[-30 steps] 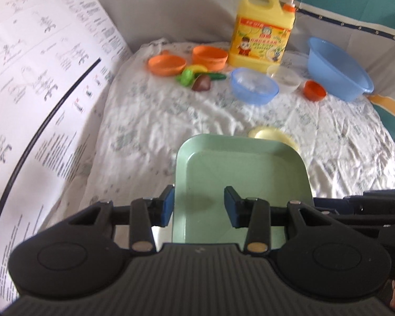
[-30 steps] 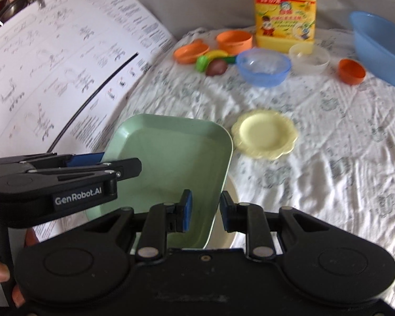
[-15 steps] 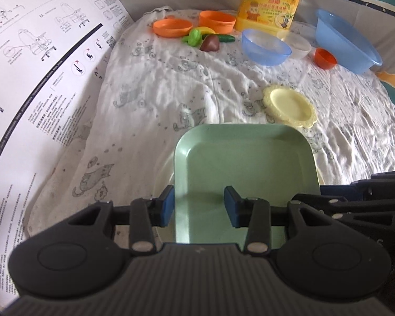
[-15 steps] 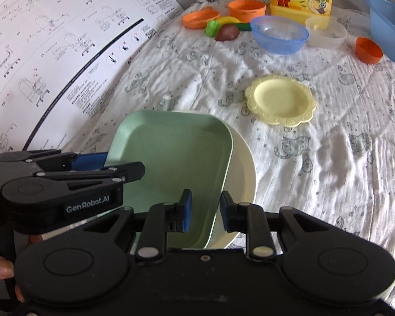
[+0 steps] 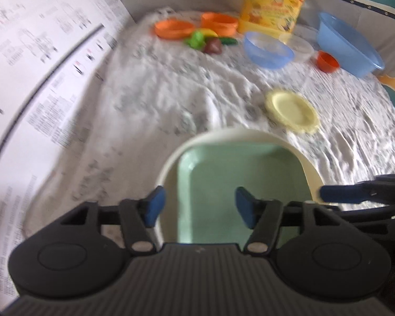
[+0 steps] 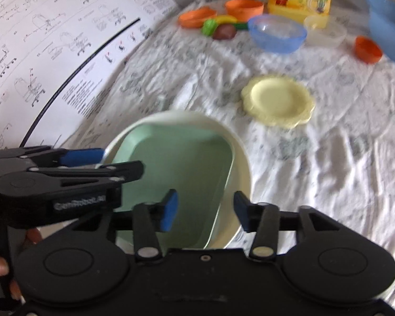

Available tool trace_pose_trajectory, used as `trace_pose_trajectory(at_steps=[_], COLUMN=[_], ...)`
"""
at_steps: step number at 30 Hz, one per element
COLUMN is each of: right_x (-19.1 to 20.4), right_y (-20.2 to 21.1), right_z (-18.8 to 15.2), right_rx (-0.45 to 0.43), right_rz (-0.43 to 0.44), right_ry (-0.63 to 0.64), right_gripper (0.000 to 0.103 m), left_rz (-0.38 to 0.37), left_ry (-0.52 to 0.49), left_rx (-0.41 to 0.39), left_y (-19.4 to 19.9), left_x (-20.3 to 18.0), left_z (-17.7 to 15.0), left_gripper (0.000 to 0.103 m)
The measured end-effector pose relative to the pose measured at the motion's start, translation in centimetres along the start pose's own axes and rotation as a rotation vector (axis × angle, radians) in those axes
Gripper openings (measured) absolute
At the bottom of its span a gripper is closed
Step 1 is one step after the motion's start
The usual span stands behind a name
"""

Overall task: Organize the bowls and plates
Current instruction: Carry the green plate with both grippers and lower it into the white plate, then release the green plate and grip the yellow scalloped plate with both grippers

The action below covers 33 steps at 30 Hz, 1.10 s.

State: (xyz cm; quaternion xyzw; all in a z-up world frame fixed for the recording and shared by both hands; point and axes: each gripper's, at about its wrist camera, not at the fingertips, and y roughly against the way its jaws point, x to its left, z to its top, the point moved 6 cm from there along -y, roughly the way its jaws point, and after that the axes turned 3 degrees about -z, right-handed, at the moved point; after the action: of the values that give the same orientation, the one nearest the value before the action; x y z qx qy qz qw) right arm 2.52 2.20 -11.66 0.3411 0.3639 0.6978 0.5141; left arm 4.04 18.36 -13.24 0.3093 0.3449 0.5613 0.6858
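Left wrist view showed your left gripper (image 5: 197, 205) spread open astride the green square plate (image 5: 245, 173), which sat nested in the cream round plate (image 5: 239, 134) at lower centre, and in the right wrist view your right gripper (image 6: 204, 210) likewise gaped over that stack's near edge, holding nothing. To finish well, you probably wanted to back both straight off without nudging the stack, then go for the yellow scalloped plate (image 6: 277, 100) at mid-frame. Motion blur smeared everything, the stack's near edge hid behind the gripper bodies, and the far blue basin (image 6: 389, 26) ran off the upper right.
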Motion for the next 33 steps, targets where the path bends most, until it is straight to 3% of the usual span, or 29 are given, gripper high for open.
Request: trace_pose_trajectory(at_steps=[2,3,4,5,13,23,28,33], right_x=[-0.4,-0.6,-0.8,-1.0,-1.2,-2.6,-4.3,-7.0], right_y=[0.6,1.0,1.3,1.6,2.4,2.9,2.8,2.4], right_z=[0.4,0.6,0.7,0.8,1.0,0.9,1.3,1.6], right_rx=[-0.034,-0.054,-0.075,-0.093,-0.137,-0.230,-0.203,-0.159], right_rz=[-0.008,-0.005,0.003,0.006,0.014,-0.068,-0.045,-0.082], right_ry=[-0.009,-0.013,-0.017,-0.023,-0.014,0.034,-0.038,-0.108], right_gripper=[0.081,0.087,0.100,0.103,0.103,0.103,0.103,0.103], left_rz=[0.022,0.026,0.026,0.026,0.024,0.014,-0.006,-0.034], left_ry=[0.027,0.044,0.061,0.075,0.142,0.100,0.080,0.064], left_rx=[-0.026,-0.037,-0.049,-0.062,-0.077,-0.070,-0.065,-0.057], left_y=[0.7,1.0,1.4,1.7,2.1,1.4,0.6,-0.7], left_x=[0.8,1.3,1.7,2.1,3.4,1.3,0.1,-1.3], left_z=[0.4,0.6,0.8,0.9,0.9,1.3,2.2,3.4], left_gripper=[0.086,0.097,0.103,0.103,0.103,0.103,0.103,0.103])
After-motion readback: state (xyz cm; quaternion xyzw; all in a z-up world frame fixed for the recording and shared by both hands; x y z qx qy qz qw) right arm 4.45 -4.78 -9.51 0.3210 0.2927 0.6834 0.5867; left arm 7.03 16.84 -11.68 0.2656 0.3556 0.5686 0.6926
